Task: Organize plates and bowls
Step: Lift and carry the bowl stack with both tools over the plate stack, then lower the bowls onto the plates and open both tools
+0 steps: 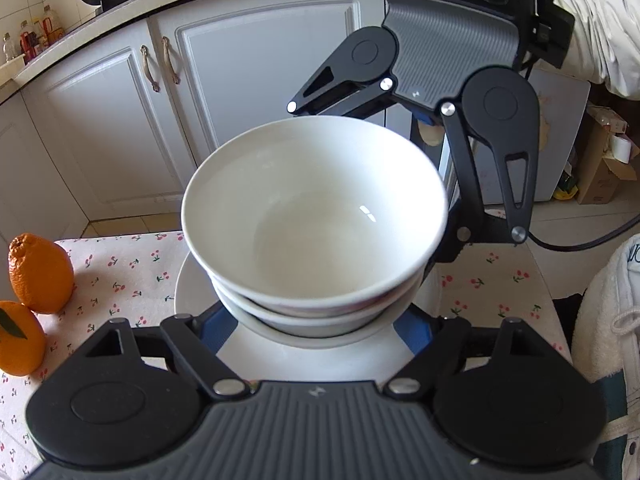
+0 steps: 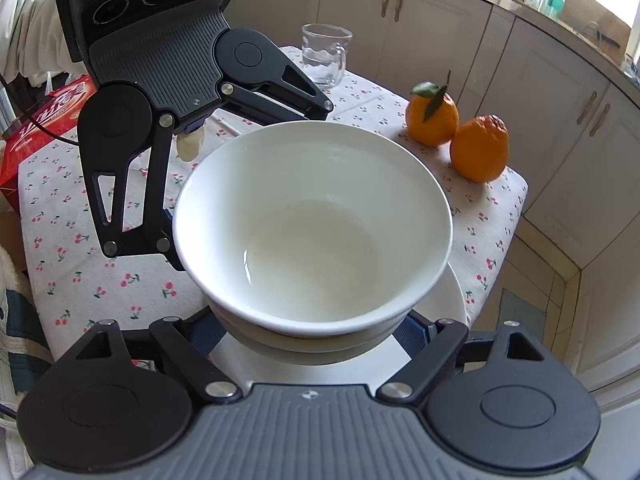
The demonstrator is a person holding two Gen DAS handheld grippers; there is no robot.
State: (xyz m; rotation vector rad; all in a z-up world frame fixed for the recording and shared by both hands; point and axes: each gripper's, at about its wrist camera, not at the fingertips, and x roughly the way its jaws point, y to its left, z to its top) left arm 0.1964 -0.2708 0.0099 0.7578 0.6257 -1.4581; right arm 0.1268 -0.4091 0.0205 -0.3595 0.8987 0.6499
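got both grippers clamped on opposite edges of the white plate [image 1: 192, 292] so the two nested bowls [image 1: 316, 208] ride on it without tipping; left gripper [image 1: 316, 320] near side, right gripper [image 2: 312, 320] opposite; stack's over the cherry-cloth bench [image 2: 100, 280].

No legible text anywhere; yellow lettering on the red box [image 2: 48, 116] at the table's edge too blurred to read.

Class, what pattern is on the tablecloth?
Small red cherries on white tablecloth, clearest in the right wrist view.
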